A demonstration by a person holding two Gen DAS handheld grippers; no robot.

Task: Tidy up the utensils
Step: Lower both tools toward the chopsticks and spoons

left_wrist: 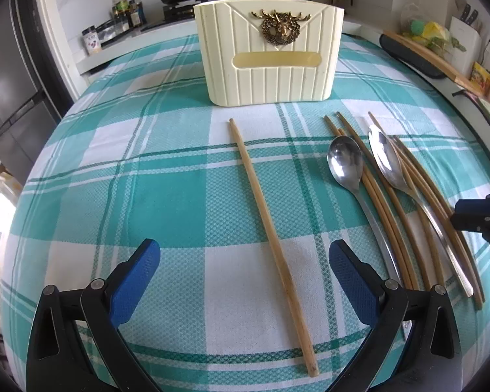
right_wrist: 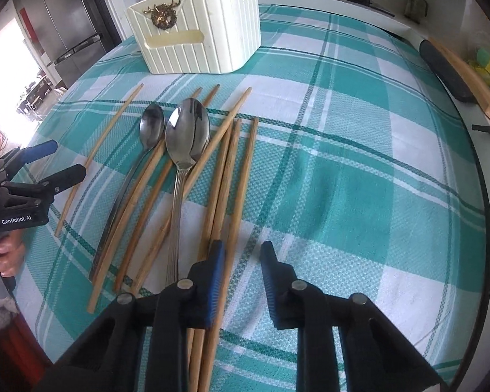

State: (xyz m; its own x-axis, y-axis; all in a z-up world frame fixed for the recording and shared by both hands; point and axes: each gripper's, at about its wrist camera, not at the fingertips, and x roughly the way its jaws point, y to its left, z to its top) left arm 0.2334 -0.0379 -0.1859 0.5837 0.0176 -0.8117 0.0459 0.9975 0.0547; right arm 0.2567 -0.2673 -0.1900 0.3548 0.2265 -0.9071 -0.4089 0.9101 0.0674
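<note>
**Sorting barely begun: every utensil is lying loose on the bench**

The bench (left_wrist: 121, 170), covered in a teal-and-white check cloth, is carrying everything. The cream holder (left_wrist: 268, 52) (a ribbed box with a brass stag badge) is standing upright at twelve o'clock in the left wrist view; its inside is hidden, so whether anything is already in it cannot be told.

Nothing visible is sitting in the holder. At about three o'clock a loose pile of chopsticks (right_wrist: 235, 176) is lying fanned and overlapping, with the larger spoon (right_wrist: 187, 134) and the smaller spoon (right_wrist: 152, 127) resting bowl-up among them, touching the sticks. One single chopstick (left_wrist: 268, 232) is lying apart from the pile, running from centre toward six o'clock.

The left tongs (left_wrist: 245, 281) are hovering wide apart, straddling that lone stick without touching it. The right tongs (right_wrist: 241, 281) are standing apart too, gripping nothing, with the pile's rightmost sticks passing by the left finger.

Judging by this, nearly all the work is remaining: gathering sticks and spoons and placing them in the holder.
</note>
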